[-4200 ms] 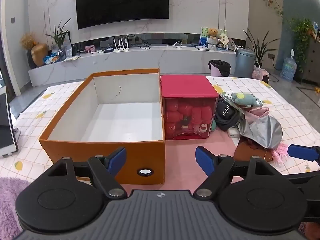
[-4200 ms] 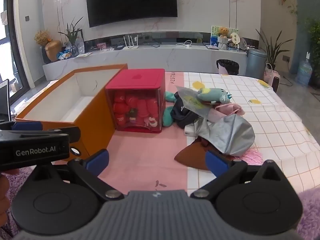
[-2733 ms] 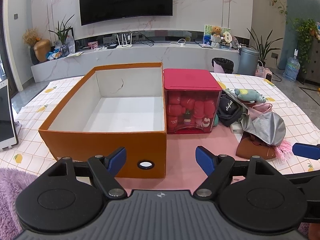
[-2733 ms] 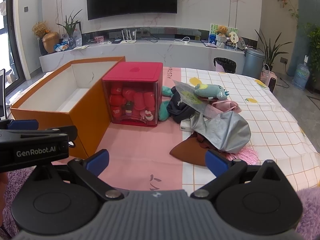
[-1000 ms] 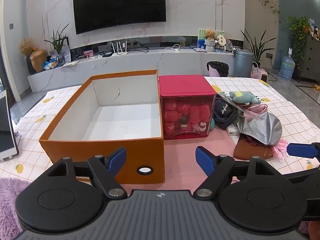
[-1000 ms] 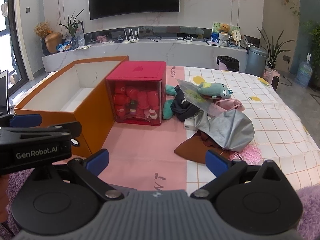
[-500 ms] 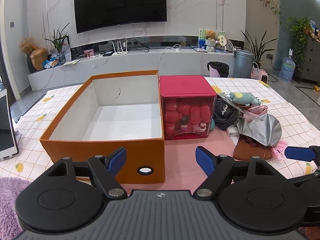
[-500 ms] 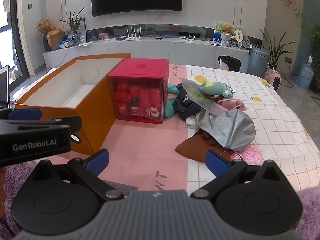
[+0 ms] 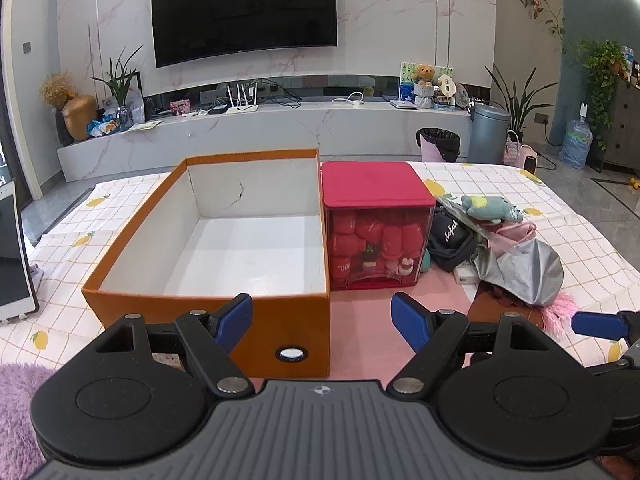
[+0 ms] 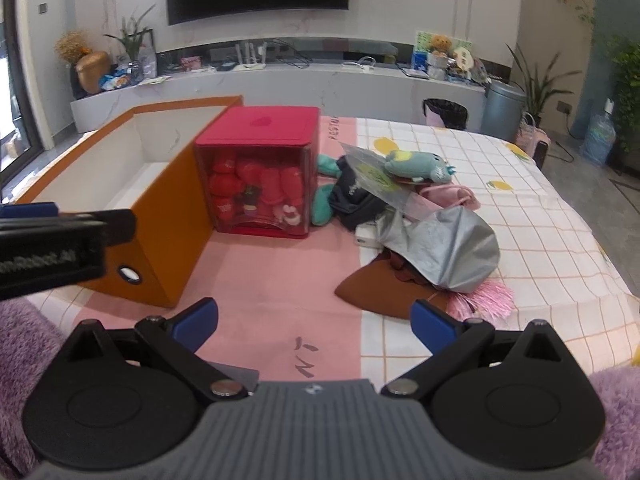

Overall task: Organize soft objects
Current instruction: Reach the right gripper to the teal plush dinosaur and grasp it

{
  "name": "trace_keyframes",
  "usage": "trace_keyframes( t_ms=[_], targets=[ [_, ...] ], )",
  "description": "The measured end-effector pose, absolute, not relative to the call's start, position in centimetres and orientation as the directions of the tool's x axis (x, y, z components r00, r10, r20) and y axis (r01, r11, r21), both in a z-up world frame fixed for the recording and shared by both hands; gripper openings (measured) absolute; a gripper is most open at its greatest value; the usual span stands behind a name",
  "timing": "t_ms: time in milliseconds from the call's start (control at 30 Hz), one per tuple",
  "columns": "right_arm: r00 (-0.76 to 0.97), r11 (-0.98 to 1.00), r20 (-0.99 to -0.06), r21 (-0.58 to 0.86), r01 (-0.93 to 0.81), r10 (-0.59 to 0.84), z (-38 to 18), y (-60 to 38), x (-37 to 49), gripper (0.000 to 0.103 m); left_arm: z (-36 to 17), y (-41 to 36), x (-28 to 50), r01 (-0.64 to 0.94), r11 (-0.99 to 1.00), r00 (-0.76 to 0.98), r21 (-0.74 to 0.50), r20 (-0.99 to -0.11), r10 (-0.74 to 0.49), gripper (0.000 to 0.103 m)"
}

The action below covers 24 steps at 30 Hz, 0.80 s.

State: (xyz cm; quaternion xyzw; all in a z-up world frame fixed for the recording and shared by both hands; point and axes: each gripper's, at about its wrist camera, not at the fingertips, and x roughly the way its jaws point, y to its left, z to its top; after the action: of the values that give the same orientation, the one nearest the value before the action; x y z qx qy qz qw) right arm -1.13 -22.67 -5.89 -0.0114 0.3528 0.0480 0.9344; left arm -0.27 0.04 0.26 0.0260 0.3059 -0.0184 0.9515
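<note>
We hold the left gripper [image 9: 321, 322] at 6 o'clock in the left wrist view, its blue-padded fingers [image 9: 234, 320] spread wide with nothing between them. Beyond it, at 11 o'clock, stands the open orange cardboard box with a white inside [image 9: 256, 322], empty. Touching its right wall is the red-lidded clear plastic cube [image 9: 378, 196], packed with red plush pieces. To the right, at 2 o'clock, the soft things lie in a loose heap on the checked lemon-print cloth [image 9: 580, 240]: a black cap with white lettering [image 9: 448, 236], a teal plush toy [image 9: 490, 208] lying on top, a pink fabric piece [image 9: 516, 234], a crumpled silver-grey fabric [image 9: 524, 270], a flat brown cloth [image 9: 486, 308] beneath it, and a pink fringe [image 9: 560, 312] at the near edge. The right gripper [image 10: 315, 322] hovers low over the pink mat [image 10: 280, 280], fingers [image 10: 432, 326] also wide apart, empty, the heap at its 1 o'clock.
</note>
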Motion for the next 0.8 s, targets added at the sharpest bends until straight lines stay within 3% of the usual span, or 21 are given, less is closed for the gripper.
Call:
trace_keyframes(
  t_ms=[400, 700, 800],
  targets=[
    [0.726, 1.0, -0.688, -0.001, 0.028, -0.021, -4.0, -27.7, 4.6, 0.1, 1.8, -2.7, 2.1, 0.163, 0.982, 0.816, 0.097, -0.572, -0.079, 0.093],
    [0.708, 0.992, -0.701, 0.003, 0.123, -0.086, -4.3, -32.0, 11.0, 0.101, 0.7, -5.5, 6.0, 0.223, 0.971, 0.784, -0.085, -0.577, -0.23, 0.103],
    [0.726, 0.985, -0.683, 0.049, 0.162, -0.086, -5.3, -33.1, 12.8, 0.101, -0.1, -7.1, 7.1, 0.275, 0.958, 0.777, -0.077, -0.569, -0.269, 0.103]
  ],
)
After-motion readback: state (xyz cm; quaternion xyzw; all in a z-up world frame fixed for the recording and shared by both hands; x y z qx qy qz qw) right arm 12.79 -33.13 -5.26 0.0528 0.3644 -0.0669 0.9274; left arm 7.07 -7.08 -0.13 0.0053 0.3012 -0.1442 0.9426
